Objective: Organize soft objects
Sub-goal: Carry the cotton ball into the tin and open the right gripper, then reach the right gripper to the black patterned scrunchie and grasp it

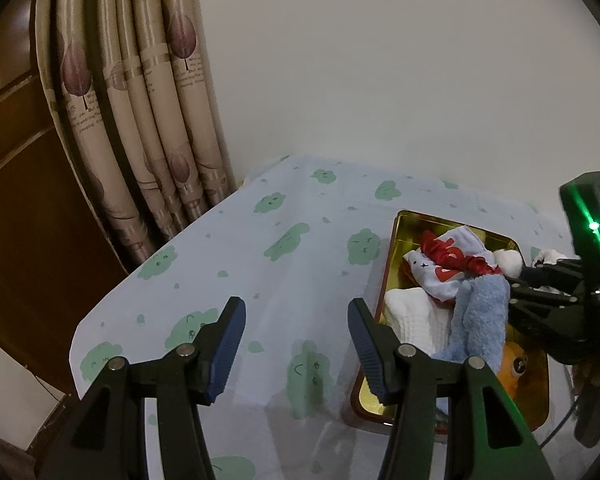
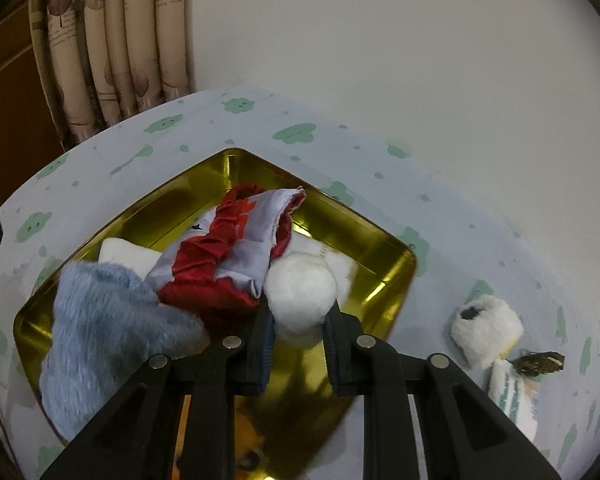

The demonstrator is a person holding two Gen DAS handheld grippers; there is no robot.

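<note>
Tablecloth: pale, green-blotched — frame-wide
Gold tin: centre
Right gripper: clenched on white pom-pom
Left gripper: released — bare

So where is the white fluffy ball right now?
The white ball is clamped in the right claw, held over the gold tin, right beside the red and grey cloth.
</note>
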